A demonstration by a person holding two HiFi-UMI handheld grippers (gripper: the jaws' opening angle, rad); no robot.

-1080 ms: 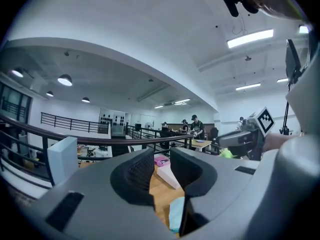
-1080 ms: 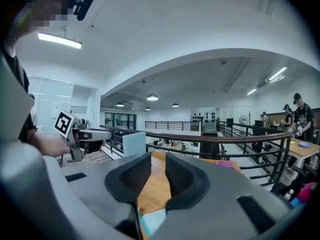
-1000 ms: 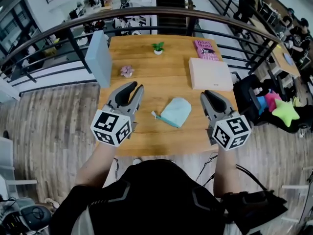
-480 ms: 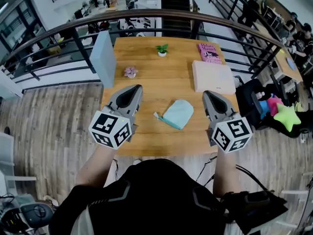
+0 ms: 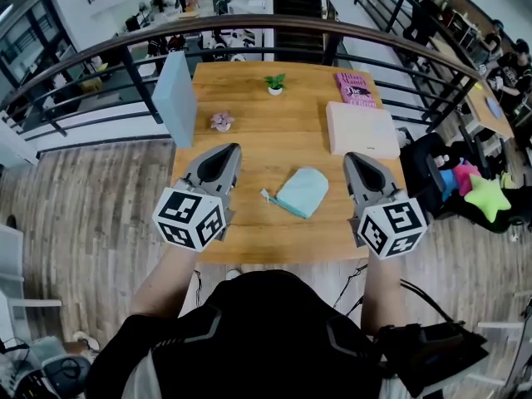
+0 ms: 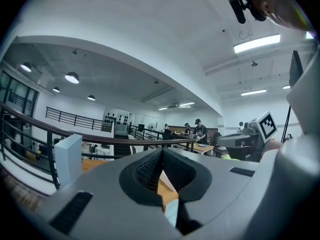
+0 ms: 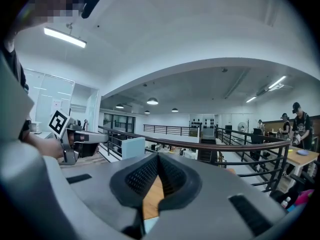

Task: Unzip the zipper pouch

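Your left gripper [image 5: 230,149] and right gripper [image 5: 352,158] have just closed their fingers on nothing.
Both hover with fingers together either side of the light blue zipper pouch [image 5: 302,191], which lies flat on the wooden surface [image 5: 266,140] between them, with only bare wood separating it from each. Farther back sit a white box [image 5: 361,129], pink book [image 5: 355,88], small potted plant [image 5: 275,82], small pink ornament [image 5: 221,121] and an upright blue-grey panel [image 5: 176,98] at the left edge.

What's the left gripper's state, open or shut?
Shut. The left gripper has its fingers pressed together, nothing between them; pouch not held.
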